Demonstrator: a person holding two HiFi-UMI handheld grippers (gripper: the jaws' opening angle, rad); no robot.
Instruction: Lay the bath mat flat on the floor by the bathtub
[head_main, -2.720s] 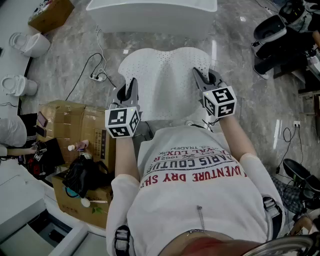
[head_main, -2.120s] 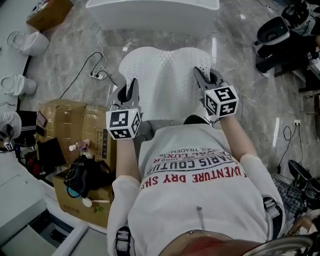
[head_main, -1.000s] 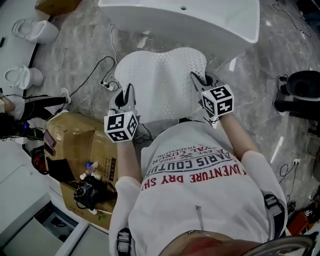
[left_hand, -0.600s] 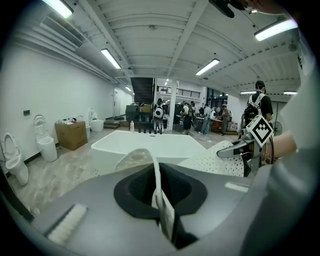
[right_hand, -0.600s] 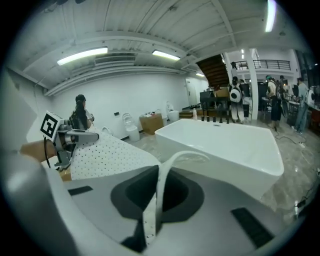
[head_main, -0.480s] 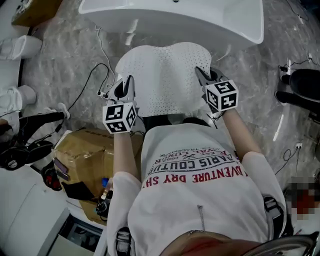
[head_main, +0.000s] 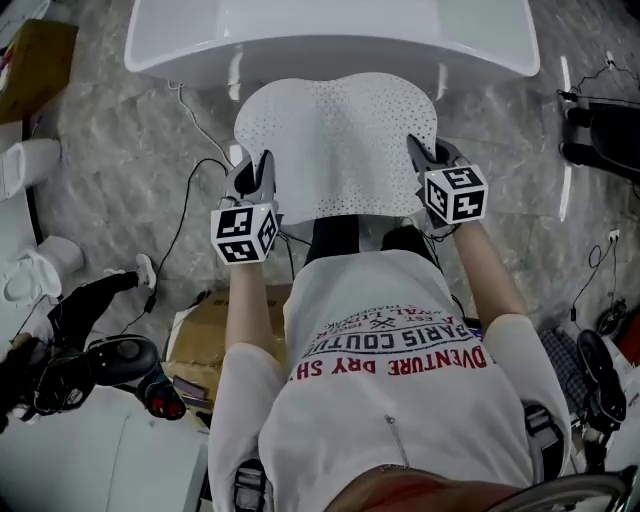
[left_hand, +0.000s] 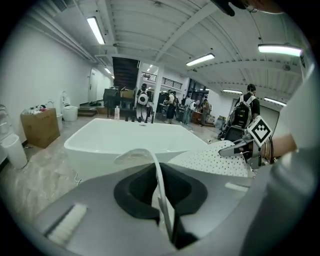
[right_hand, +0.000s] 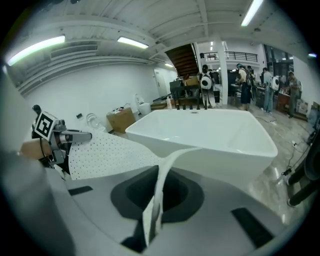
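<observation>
Closer to the bathtub (head_main: 330, 45) than before, the bath mat (head_main: 335, 140) stretches between left gripper (head_main: 257, 172) and right gripper (head_main: 426, 156), jaws clamped on its side edges, open floor (head_main: 500, 130) alongside.

Behind both tongs is a white short-sleeved T-shirt (head_main: 400, 420) with red and dark lettering. The grey left tongs (head_main: 261, 165) and right tongs (head_main: 421, 150) each carry a white cube (head_main: 245, 232) with black square markers.
</observation>
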